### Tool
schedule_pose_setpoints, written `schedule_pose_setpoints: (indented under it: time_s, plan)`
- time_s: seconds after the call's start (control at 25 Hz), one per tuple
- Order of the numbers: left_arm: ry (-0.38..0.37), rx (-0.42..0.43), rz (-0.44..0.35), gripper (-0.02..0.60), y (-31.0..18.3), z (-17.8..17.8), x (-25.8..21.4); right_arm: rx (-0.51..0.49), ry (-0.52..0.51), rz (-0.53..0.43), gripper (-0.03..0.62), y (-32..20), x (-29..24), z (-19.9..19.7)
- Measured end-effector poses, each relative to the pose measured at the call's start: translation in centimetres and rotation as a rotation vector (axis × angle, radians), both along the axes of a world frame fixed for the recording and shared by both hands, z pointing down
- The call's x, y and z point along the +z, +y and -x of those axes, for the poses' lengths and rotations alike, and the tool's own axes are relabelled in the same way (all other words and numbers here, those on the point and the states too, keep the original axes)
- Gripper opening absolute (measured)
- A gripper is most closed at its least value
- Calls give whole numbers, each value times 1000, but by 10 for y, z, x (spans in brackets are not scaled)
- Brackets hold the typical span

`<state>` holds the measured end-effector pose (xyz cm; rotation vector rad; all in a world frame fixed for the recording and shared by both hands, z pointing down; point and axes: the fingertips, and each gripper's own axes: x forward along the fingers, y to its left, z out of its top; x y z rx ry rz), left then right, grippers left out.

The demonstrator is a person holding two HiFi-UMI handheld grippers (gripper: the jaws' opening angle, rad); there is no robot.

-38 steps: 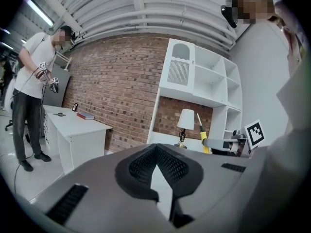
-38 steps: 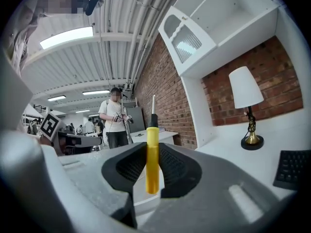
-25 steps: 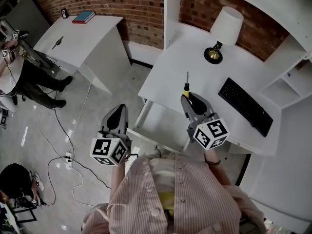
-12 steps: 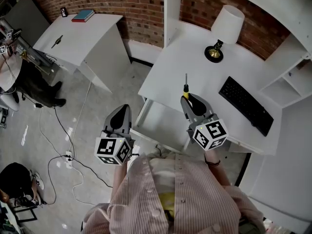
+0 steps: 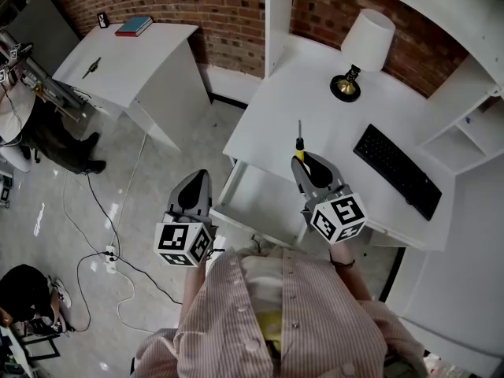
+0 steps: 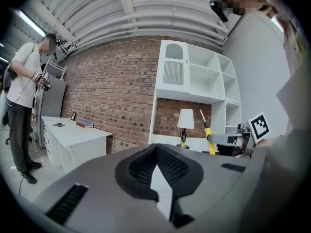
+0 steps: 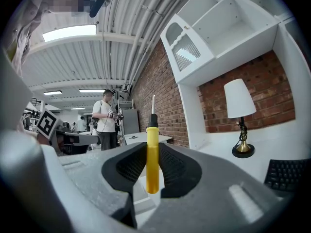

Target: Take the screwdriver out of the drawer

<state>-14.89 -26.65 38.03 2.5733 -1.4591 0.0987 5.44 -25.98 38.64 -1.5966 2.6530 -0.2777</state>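
Two tools up, head view first: your right gripper [image 5: 303, 162] holds the screwdriver [image 5: 300, 142] above the desk [image 5: 276, 101] edge, clear of the open white drawer [image 5: 253, 197], so it looks already out. Left gripper view: your left gripper [image 6: 156, 149] is closed on nothing, parked aside. Right gripper view: ribbed black pads [image 7: 131, 164] pinch the smooth yellow handle, thin steel shaft upright.

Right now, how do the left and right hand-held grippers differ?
The right hand-held gripper grips a yellow-handled screwdriver, held upright; the left hand-held gripper is shut on nothing. The right is above the edge of the white desk; the left hangs over the grey floor beside it. Both are grey and carry a marker cube.
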Motion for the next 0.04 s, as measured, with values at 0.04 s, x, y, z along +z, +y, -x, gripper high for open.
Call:
schedule_pose_setpoints:
  time_s: [0.04]
  plan:
    - [0, -1, 0, -2, 0, 1, 0, 0, 0, -1, 80, 0, 0, 0]
